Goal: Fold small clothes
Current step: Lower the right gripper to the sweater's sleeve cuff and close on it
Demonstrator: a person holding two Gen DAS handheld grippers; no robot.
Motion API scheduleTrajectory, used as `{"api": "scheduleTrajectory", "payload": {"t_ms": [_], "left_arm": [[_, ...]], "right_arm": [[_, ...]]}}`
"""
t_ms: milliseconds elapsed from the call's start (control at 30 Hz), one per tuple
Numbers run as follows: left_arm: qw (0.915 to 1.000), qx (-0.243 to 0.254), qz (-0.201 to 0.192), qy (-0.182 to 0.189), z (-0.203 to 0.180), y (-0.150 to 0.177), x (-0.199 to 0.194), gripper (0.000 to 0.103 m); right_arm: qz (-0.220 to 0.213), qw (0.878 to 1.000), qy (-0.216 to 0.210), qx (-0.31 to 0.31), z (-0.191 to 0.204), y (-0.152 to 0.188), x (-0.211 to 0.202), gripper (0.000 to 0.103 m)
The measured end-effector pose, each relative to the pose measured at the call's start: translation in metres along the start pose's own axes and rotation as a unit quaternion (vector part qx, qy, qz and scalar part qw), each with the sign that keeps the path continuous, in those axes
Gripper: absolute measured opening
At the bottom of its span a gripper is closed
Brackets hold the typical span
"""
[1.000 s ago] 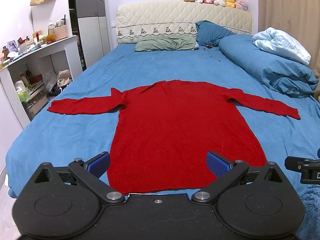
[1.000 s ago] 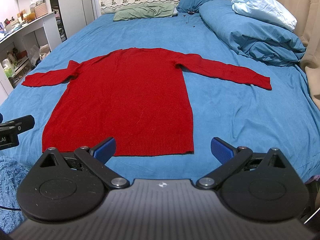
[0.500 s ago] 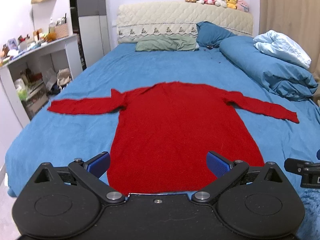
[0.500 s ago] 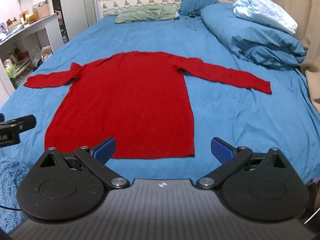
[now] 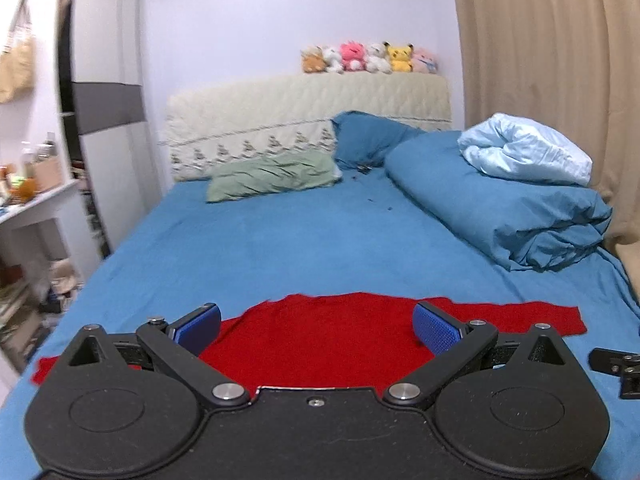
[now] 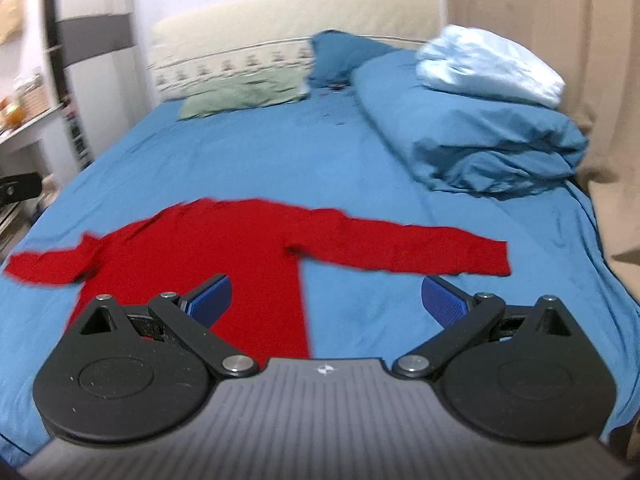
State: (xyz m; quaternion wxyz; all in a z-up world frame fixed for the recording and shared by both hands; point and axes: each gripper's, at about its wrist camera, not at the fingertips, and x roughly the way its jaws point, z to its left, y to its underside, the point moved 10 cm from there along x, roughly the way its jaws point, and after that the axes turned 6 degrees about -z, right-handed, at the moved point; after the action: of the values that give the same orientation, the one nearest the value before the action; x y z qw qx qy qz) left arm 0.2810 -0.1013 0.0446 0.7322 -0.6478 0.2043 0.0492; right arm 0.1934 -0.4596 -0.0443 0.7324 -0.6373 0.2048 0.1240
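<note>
A red long-sleeved sweater (image 6: 240, 248) lies flat on the blue bed (image 6: 280, 160), sleeves spread to both sides. In the left wrist view only its upper part (image 5: 328, 336) shows, the lower body hidden behind the gripper. My left gripper (image 5: 316, 328) is open and empty, hovering over the sweater's body. My right gripper (image 6: 326, 298) is open and empty, over the sweater's right edge below the right sleeve (image 6: 420, 248). The right wrist view is blurred.
A folded blue duvet (image 5: 500, 208) with a pale blue blanket (image 5: 524, 156) lies along the bed's right side. A green pillow (image 5: 272, 176) and a blue pillow (image 5: 368, 136) lie at the headboard. A white desk (image 5: 36, 200) stands at left. A curtain (image 5: 560, 60) hangs at right.
Both grippers have moved forward over the sweater and tilted up, so the hem has dropped out of view. Both stay open.
</note>
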Motion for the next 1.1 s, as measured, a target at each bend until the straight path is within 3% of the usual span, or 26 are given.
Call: {"api": "scheduleTrajectory", "payload": {"t_ms": [133,333,533,667,833,900,1000,1100], "left_arm": [[0.9990,-0.001,0.034,0.028,-0.023,0.012,0.082,0.103],[0.9929,0.006,0.096,0.070,-0.066,0.058,0.203,0.103],[0.9854,0.005,0.155,0.070,-0.092,0.107,0.291,0.103],[0.9836,0.020,0.165,0.070,-0.100,0.128,0.326,0.103],[0.9816,0.027,0.176,0.068,-0.107,0.148,0.355,0.103],[0.9789,0.013,0.192,0.068,-0.107,0.157,0.363,0.103],[0.9781,-0.007,0.198,0.062,-0.107,0.163,0.370,0.103],[0.9774,0.001,0.202,0.061,-0.110,0.163,0.371,0.103]], "right_arm": [[0.000,0.998,0.034,0.047,-0.061,0.002,0.068,0.103],[-0.015,0.991,0.064,0.115,-0.135,0.039,0.159,0.103],[-0.005,0.983,0.079,0.167,-0.183,0.080,0.245,0.103],[0.013,0.972,0.105,0.209,-0.211,0.105,0.285,0.087],[-0.012,0.962,0.119,0.245,-0.237,0.109,0.310,0.071],[-0.014,0.960,0.127,0.251,-0.244,0.105,0.319,0.051],[-0.017,0.956,0.137,0.258,-0.253,0.102,0.325,0.034],[-0.017,0.962,0.142,0.234,-0.251,0.091,0.327,0.021]]}}
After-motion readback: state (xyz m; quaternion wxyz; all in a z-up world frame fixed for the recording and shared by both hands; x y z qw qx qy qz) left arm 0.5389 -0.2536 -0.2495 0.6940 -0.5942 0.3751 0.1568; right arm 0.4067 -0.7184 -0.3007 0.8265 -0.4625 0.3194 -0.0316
